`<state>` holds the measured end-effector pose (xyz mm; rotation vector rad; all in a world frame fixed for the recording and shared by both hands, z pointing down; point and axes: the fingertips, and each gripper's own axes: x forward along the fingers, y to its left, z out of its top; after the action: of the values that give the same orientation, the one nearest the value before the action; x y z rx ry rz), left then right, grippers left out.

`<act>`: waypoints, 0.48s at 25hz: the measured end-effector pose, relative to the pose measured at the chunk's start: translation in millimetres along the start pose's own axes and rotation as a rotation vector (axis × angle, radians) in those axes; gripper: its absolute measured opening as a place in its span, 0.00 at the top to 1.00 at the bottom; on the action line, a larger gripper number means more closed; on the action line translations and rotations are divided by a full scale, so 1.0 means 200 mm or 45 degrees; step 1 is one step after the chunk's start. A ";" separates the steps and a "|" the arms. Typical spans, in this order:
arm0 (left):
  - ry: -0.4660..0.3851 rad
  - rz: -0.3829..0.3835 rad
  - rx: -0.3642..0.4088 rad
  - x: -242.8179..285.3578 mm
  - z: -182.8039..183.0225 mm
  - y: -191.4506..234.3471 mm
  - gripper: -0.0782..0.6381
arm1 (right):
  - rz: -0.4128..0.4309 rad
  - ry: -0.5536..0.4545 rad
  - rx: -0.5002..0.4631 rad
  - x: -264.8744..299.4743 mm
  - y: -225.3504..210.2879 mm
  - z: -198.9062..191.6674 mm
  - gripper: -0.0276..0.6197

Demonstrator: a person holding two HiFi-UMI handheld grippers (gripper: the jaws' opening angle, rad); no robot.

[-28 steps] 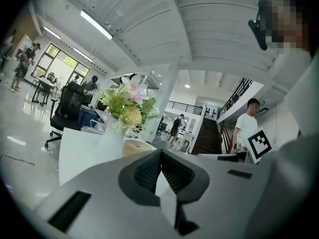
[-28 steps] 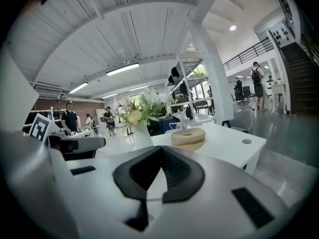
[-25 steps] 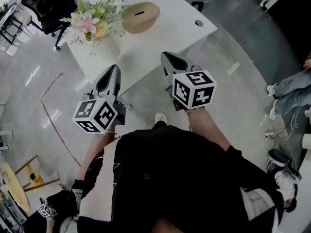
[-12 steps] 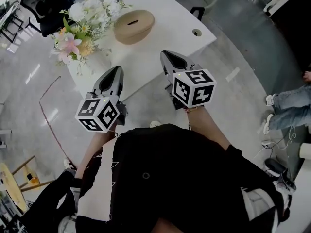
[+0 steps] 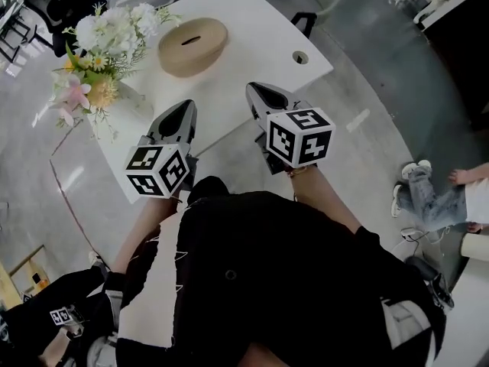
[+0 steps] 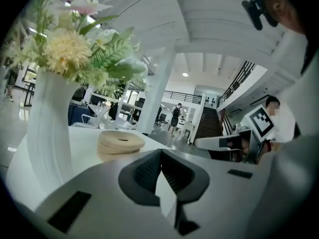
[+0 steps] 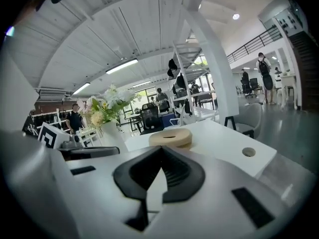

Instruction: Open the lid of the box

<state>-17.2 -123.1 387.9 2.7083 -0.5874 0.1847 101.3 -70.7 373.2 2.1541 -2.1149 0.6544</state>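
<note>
1. Vase of flowers (image 5: pixel 103 40): far left on the white table (image 5: pixel 252 33), well apart from the work.
2. Left gripper (image 5: pixel 184 107): jaws together, nothing between them. Held over the near table edge and aimed at the box, likely readied for approach.
3. Box (image 5: pixel 192 46): oval, tan, far centre of the table. The slotted lid is on and untouched.
4. Right gripper (image 5: pixel 252 89): jaws closed, empty, likewise pointed toward the box, not yet near it.
5. Cable hole (image 5: pixel 300 56): right of the box.
</note>
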 end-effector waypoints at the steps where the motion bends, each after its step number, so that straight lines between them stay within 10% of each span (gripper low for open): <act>1: 0.013 0.001 -0.002 0.02 0.00 0.01 0.88 | 0.006 0.009 0.012 0.01 0.00 0.00 0.95; 12: 0.068 0.001 0.034 0.26 -0.04 0.05 0.88 | 0.054 0.050 0.120 0.17 -0.16 0.00 0.95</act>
<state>25.8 -148.8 408.4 2.7200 -0.5745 0.2662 130.9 -100.6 392.8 2.1291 -2.1566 0.8094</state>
